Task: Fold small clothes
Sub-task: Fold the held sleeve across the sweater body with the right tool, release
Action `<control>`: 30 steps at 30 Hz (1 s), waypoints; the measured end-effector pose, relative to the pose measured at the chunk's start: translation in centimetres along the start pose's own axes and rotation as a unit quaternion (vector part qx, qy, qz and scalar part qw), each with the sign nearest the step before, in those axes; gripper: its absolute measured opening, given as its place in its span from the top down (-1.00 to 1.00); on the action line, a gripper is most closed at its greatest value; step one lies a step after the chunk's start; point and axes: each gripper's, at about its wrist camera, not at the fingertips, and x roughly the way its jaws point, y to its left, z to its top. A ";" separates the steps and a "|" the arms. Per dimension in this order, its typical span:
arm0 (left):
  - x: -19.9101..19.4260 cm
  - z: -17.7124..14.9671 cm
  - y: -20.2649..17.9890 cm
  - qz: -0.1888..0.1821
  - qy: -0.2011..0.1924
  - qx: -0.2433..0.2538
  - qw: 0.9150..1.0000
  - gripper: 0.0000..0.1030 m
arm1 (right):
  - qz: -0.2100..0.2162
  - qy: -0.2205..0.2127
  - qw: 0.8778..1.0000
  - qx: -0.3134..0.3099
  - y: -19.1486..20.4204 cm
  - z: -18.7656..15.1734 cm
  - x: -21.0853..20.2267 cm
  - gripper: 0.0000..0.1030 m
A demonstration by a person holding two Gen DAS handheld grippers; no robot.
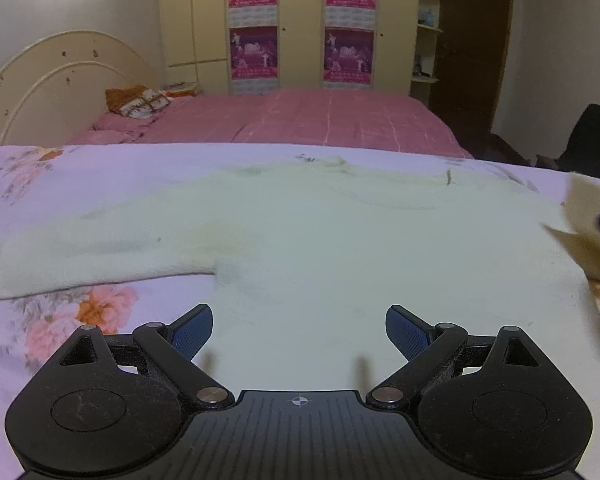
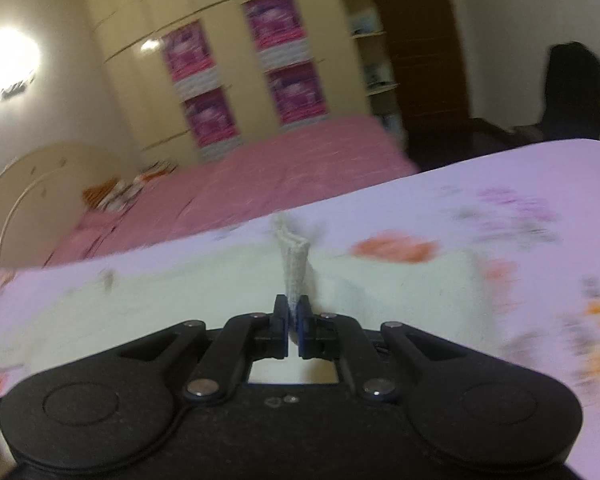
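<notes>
Bedroom setup, basically: a big pink bed behind, a cream wardrobe with magenta posters at 12 o'clock, and in front a floral sheet spread over the work surface.

On that sheet lies the thing being folded, a pale cream top, spread flat with one sleeve stretched out toward 9 o'clock. It's laid wide open like that so the edges are easy to grab, I reckon.

Left gripper hangs over the near hem at 6 o'clock, jaws wide apart with nothing between them, just bare fabric below. My guess is it's lining up to pin or pick that side once the other side comes over.

Right gripper is the busy one. Its jaws are pinched together on a thin ridge of the cream cloth, which stands up in a little peak beyond the pads. From the left camera you can see that lifted flap smeared with blur at 3 o'clock, raised off the sheet. Looks like the right sleeve or side edge, can't tell which through the blur. Pinching a narrow bit makes sense to me: the rest trails behind, so it can be carried across the body for the first fold.
</notes>
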 end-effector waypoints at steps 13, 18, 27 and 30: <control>3.6 1.3 7.8 -0.043 0.017 -0.046 0.998 -0.80 | 0.057 0.075 0.994 -0.063 15.8 -4.2 8.3 0.85; 4.8 1.6 7.6 -0.058 0.022 -0.082 0.995 -0.79 | 0.064 0.061 0.993 -0.076 16.7 -5.1 7.5 0.45; 9.9 3.4 0.0 -0.177 0.051 -0.134 0.974 -0.05 | 0.039 0.031 0.999 0.016 10.0 -5.1 1.4 0.20; 11.8 3.5 -2.5 -0.202 0.068 -0.149 0.966 -0.05 | 0.030 0.030 0.998 0.044 7.5 -5.1 0.6 0.19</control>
